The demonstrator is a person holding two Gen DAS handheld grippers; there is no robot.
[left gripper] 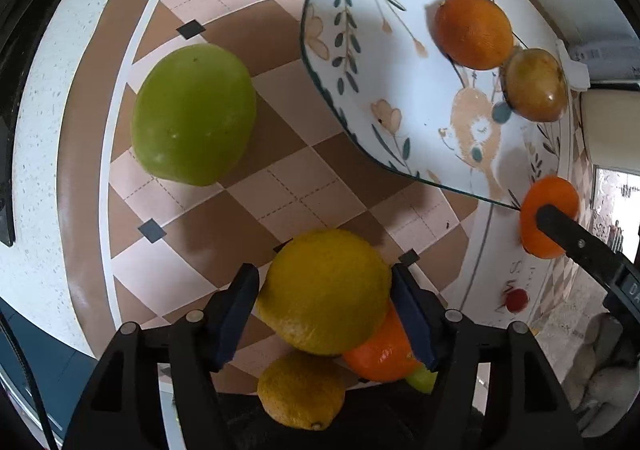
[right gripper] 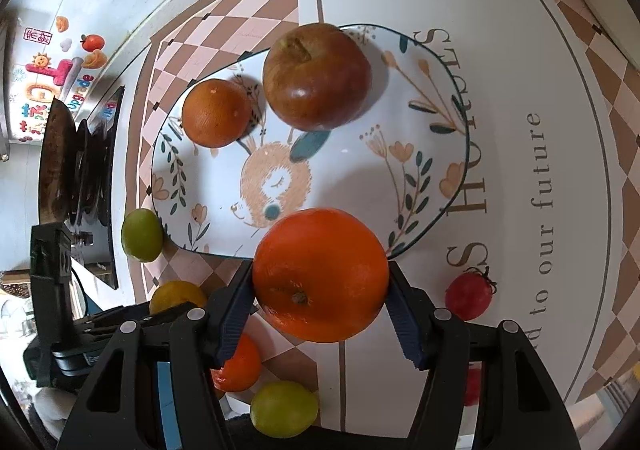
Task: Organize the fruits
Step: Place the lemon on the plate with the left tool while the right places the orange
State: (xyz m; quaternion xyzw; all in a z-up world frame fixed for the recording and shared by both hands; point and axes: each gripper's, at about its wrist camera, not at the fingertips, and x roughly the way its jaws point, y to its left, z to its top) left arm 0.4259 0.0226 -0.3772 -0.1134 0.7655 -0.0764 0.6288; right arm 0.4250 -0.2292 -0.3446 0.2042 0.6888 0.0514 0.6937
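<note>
Rabbit-print plate (right gripper: 432, 153) is set on the checkered mat (left gripper: 280, 185), bearing an apple (right gripper: 316, 75) and small orange (right gripper: 216, 113). Big orange (right gripper: 320, 280) is clamped by right gripper (right gripper: 320, 304) at plate's near rim. Lemon (left gripper: 324, 292) is gripped by left gripper (left gripper: 326, 314); green fruit (left gripper: 194, 113) is left on mat.

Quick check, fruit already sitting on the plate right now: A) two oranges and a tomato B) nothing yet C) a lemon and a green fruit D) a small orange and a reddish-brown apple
D: the right wrist view shows a small orange and a reddish-brown apple resting on the plate, while the right gripper holds a larger orange at the plate's near edge and the left gripper has a lemon between its fingers.
</note>
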